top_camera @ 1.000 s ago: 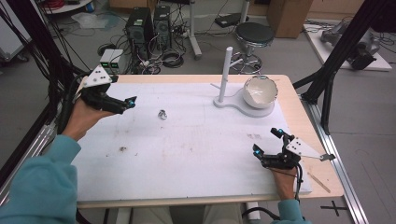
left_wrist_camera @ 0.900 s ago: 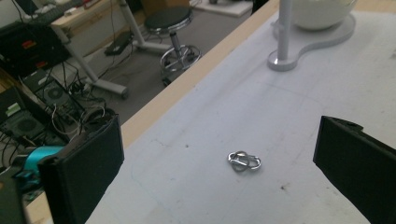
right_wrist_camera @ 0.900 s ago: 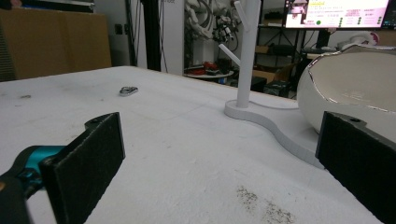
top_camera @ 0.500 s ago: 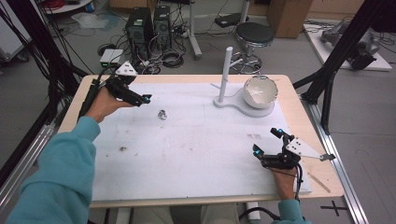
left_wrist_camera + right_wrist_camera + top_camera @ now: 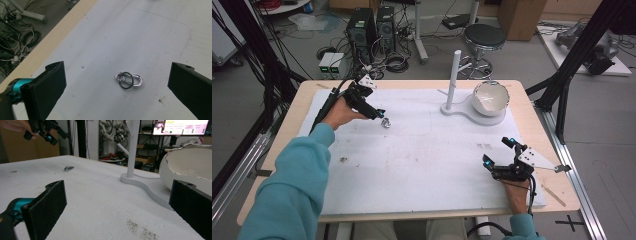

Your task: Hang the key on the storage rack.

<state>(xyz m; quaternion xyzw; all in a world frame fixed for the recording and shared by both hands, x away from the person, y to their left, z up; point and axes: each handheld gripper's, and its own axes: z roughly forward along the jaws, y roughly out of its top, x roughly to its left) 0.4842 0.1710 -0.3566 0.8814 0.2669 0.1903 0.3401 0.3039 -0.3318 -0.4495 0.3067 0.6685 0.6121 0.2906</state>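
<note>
Small metal clip (image 5: 128, 79): silvery oblong link with a dark ring threaded through it. Lies flat on the white mat (image 5: 422, 165), in the far-left part of it, well apart from everything else on the mat. In the high view the clip (image 5: 385, 122) sits just beyond the tips of the left gripper (image 5: 379, 113).

Left gripper: held above the mat, pointing down at the clip. Jaws spread wide; in the left gripper view the clip lies between them, nearer the right jaw, touched by neither.

Right gripper (image 5: 498, 153): low over the near-right part of the mat, well apart from the clip. Jaws wide apart, nothing between them.

Surface: white mat covers most of a light wooden table (image 5: 302, 102); bare wood shows along the edges. Mat is scuffed, with dark smudges (image 5: 140, 230) and faint pencil-like outlines. Far right on the mat: white stand (image 5: 453, 80) with an upright post and side pegs on a curved base, and a white bowl (image 5: 490, 98) resting on that base.

Room: grey floor, computer towers (image 5: 371, 27) and loose cables behind the table, a round black stool (image 5: 483, 37), black frame struts at both sides.
</note>
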